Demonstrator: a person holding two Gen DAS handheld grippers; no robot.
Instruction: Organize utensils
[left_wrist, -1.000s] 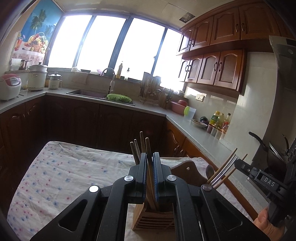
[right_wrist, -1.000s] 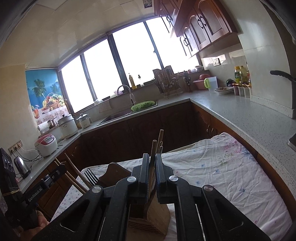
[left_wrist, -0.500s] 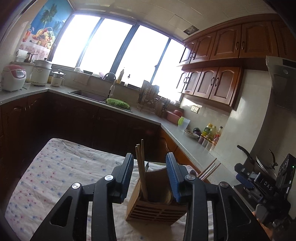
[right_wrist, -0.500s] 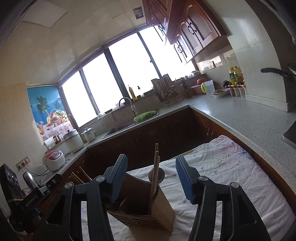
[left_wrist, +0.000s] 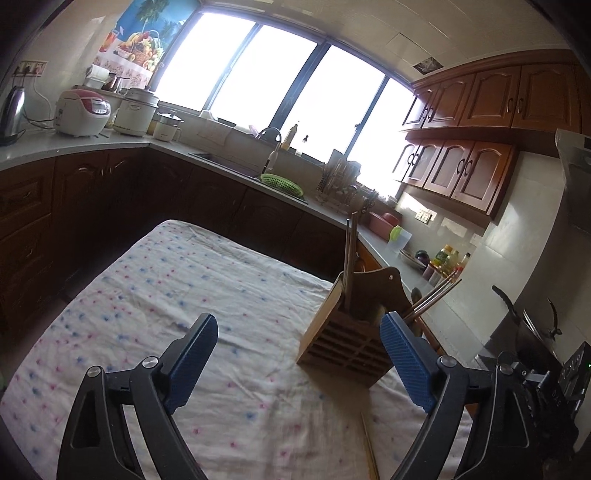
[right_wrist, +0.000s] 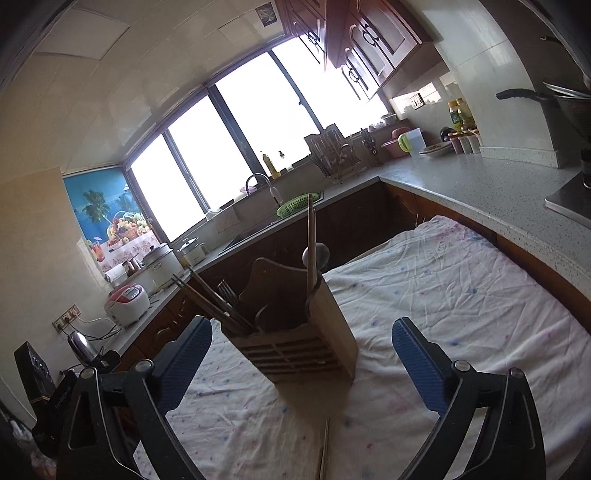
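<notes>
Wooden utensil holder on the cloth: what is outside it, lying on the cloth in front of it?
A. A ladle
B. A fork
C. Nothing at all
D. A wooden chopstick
D: one wooden chopstick lies flat on the cloth in front of the wooden utensil holder, while the fork stands inside the holder.

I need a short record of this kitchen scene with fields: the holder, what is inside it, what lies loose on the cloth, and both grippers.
holder: wooden utensil holder upright on the floral cloth
inside: two upright chopsticks, leaning chopsticks, a fork
loose: one chopstick lying on the cloth in front of the holder
left gripper: jaws opening, nothing between them
right gripper: jaws opening, facing the holder, not gripping it
</notes>
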